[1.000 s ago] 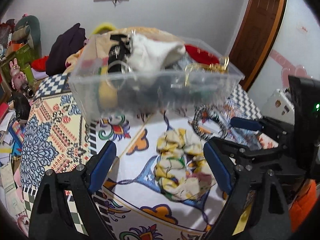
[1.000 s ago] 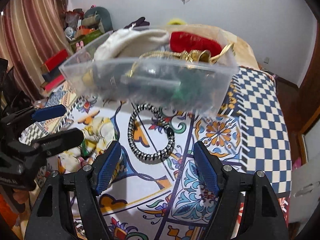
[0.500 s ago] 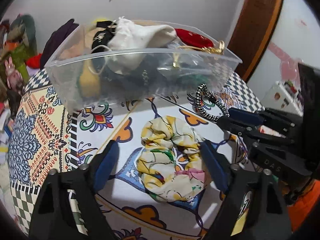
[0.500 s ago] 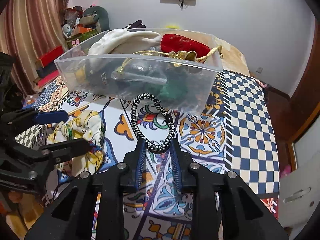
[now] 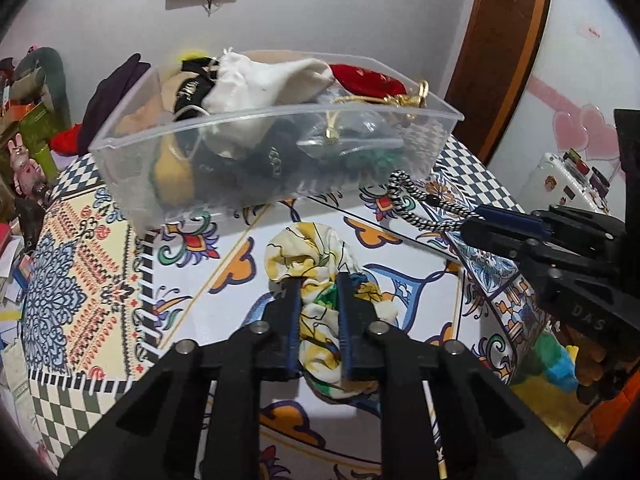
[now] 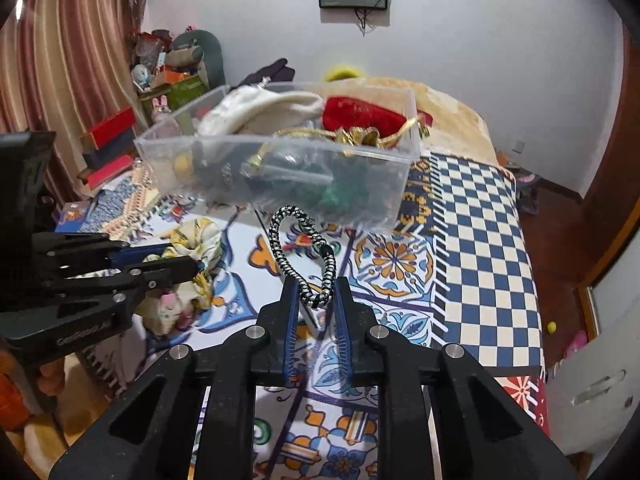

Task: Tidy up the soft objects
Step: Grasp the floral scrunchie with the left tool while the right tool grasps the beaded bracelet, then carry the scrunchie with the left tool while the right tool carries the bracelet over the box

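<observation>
My left gripper is shut on a yellow floral scrunchie that rests on the patterned bed cover; it also shows in the right wrist view. My right gripper is shut on a black-and-white braided hair band, whose loop stands up from the jaws; the band also shows in the left wrist view. A clear plastic box full of soft items, a white pouch and a red one among them, stands just beyond both grippers.
The bed cover has a blue checked part on the right, ending at its edge. Boxes and toys are piled by the curtain at the left. A wooden door and a white case are at the right.
Both grippers went from open to shut: the right one closed on the braided band first, then the left one on the scrunchie. The band's loop is now raised off the cover.
</observation>
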Tool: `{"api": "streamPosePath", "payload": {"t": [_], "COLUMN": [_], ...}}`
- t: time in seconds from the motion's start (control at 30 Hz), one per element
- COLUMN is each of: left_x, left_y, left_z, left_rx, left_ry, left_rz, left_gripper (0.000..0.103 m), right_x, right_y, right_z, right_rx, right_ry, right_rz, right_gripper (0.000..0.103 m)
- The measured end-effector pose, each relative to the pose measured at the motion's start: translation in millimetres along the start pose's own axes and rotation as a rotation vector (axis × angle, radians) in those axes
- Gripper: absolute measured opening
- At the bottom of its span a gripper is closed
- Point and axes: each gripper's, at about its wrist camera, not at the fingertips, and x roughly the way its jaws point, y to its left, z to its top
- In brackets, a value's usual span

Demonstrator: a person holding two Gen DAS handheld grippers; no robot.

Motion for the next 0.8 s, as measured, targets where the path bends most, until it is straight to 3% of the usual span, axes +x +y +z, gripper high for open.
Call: {"api": "streamPosePath", "payload": {"t": [0.4,0.8], "left_x": [-50,-84], "left_y": [18,29], "left_z": [25,77], "left_rx": [-0.026,-0.02], "left_ry": [-0.148,-0.325], "left_rz": [0.01,0.093], "left_gripper": [0.013,0.013], "right_x": [-33,-48], "right_y": [18,12], "right_z": [32,74], "right_rx": [-0.023,-0.005], "right_ry": [-0.128,-0.265], "right_rz": [0.035,0.011], "right_gripper": [0.015,0.015]}}
